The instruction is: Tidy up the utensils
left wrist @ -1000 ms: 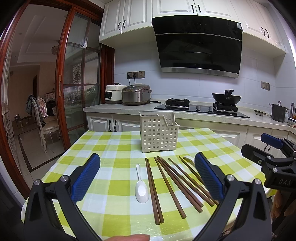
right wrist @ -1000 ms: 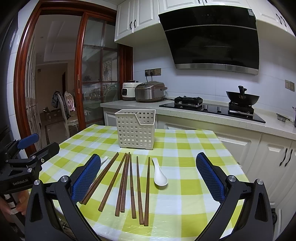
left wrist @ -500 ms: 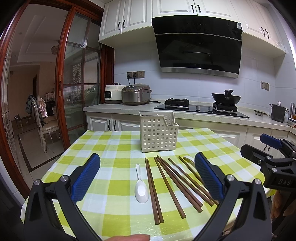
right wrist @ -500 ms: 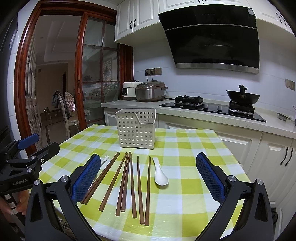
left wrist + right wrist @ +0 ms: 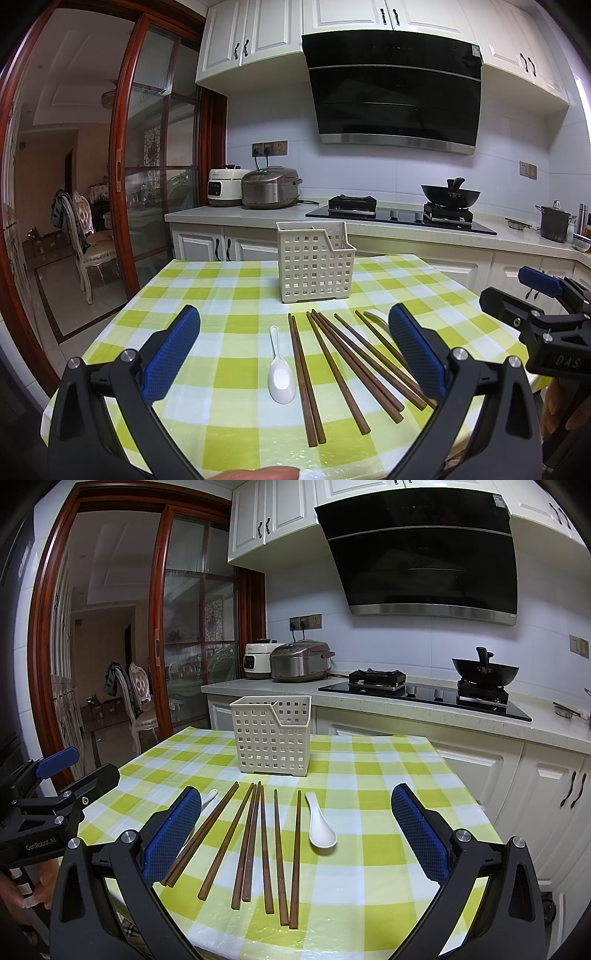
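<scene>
Fingers (image 5: 173, 354) of both grippers wide apart, empty, above chopsticks (image 5: 332, 369) and spoon (image 5: 281, 376).

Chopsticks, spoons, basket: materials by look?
Chopsticks: dark brown, matte, looks like wood. Spoons: glossy white with highlights, likely ceramic, possibly melamine. Basket: cream, matte, moulded square-hole grid, looks plastic.

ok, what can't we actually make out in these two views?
- Second spoon: in the left wrist view only its handle shows, behind that tool's blue pad; in the right wrist view a blue pad also covers its bowl.
- Utensil basket: inside hidden by its walls in both views, contents unknown.
- Right tool: cut off by the frame edge in the left wrist view.
- Person's hand: mostly cut off at the right wrist view's lower left.
</scene>
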The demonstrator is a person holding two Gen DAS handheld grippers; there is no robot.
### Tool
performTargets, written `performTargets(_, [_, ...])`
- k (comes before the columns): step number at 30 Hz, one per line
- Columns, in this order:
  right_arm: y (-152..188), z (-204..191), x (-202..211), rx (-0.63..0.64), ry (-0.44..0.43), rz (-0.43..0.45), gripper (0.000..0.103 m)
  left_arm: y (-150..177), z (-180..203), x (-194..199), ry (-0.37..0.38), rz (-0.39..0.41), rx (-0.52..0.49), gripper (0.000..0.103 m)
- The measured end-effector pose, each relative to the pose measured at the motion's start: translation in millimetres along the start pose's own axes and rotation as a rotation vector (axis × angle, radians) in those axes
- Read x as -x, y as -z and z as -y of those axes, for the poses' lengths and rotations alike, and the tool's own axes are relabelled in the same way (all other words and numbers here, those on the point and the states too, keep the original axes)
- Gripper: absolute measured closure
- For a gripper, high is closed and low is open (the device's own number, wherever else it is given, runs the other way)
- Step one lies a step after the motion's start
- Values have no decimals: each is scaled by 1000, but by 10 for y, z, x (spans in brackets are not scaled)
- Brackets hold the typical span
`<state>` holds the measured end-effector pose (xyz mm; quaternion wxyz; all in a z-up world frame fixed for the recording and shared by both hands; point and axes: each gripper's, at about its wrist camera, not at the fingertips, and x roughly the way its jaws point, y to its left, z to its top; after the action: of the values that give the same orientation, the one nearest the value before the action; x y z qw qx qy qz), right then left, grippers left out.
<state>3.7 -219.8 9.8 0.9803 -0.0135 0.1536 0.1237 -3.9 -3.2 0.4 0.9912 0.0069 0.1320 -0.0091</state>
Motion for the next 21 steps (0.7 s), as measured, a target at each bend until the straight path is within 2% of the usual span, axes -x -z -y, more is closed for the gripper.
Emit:
performTargets(9, [3,4,-2,-4,2,-2,7,11,10,-17,5,-9,0,4])
performTargets(13, [39,-21,-69,-11,5,-32,7,9,3,-63,28,-24,6,4])
performTargets(16, [66,-34,-152,-20,11,-66,7,19,-16,-157,58,-65,12,4])
performTargets(21, [98,37,-400,-46,18,-153,7,55,-102,-409,58,-154,46,4])
